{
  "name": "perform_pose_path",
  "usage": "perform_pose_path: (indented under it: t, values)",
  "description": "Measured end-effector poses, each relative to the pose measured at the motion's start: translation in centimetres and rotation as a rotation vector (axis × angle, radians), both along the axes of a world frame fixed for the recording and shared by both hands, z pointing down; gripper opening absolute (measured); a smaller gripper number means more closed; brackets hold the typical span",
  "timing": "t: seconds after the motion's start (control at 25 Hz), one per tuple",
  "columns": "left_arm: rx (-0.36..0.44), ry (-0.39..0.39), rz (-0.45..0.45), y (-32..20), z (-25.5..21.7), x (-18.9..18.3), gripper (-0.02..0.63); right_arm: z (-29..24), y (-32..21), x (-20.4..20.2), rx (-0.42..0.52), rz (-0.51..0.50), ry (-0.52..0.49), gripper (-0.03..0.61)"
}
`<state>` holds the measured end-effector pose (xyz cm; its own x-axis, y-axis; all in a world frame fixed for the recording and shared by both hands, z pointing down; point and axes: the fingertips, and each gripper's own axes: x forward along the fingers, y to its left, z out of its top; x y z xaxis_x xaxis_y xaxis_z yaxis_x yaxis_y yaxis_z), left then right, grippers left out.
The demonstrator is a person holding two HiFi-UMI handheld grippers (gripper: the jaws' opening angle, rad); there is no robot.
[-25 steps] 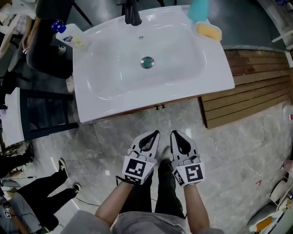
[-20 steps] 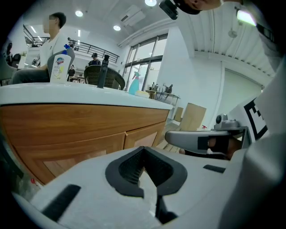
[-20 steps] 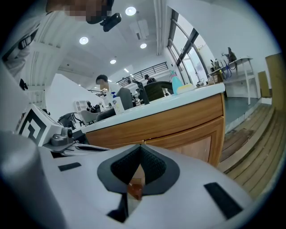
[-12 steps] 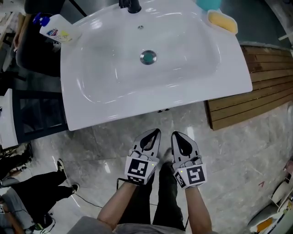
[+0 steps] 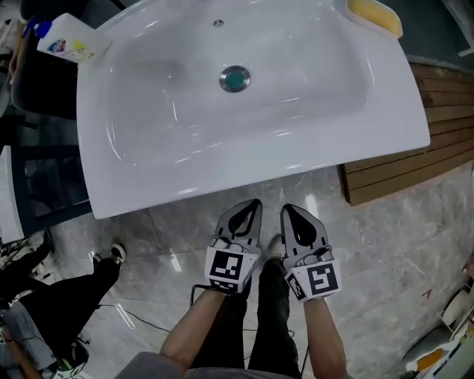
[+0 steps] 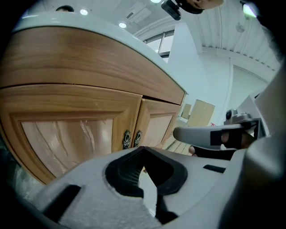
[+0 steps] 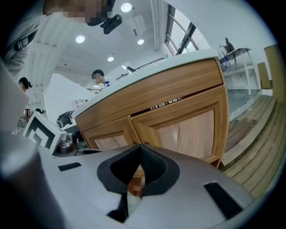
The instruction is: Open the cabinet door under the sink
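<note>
From above, the white sink hides the cabinet under it. Just in front of its near rim, over the marble floor, my left gripper and right gripper sit side by side, both shut and empty. In the left gripper view the wooden cabinet has two closed doors, the left door and the right door, with a pair of dark metal handles at the seam, just above my left gripper. The right gripper view shows the same closed doors beyond my right gripper. Neither gripper touches the cabinet.
A soap bottle lies at the sink's back left and a yellow sponge at its back right. A slatted wooden platform lies right of the cabinet. A dark frame and another person's legs are on the left.
The sink has grown larger in the head view and its tap has slid out of the top. Both grippers have sunk together, still shut and side by side.
</note>
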<state>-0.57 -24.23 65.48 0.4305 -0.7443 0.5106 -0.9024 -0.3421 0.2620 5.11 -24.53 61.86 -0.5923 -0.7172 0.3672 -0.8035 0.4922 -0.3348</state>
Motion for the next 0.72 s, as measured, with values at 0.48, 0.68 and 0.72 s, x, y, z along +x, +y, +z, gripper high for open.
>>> perform_pose_path:
  t: [0.48,0.68,0.72]
  values:
    - [-0.035,-0.049,-0.08,-2.3,4.8,-0.2,0.071,2.6,1.0,0.7,-0.051,0.008,-0.002,0.009]
    - [-0.051,-0.063,-0.132,-3.1,6.4,-0.5,0.119,3.6,1.5,1.8,-0.076,0.023,0.001,0.009]
    - [-0.054,-0.063,-0.14,-3.2,6.6,-0.5,0.126,3.7,1.5,1.9,-0.079,0.025,0.001,0.009]
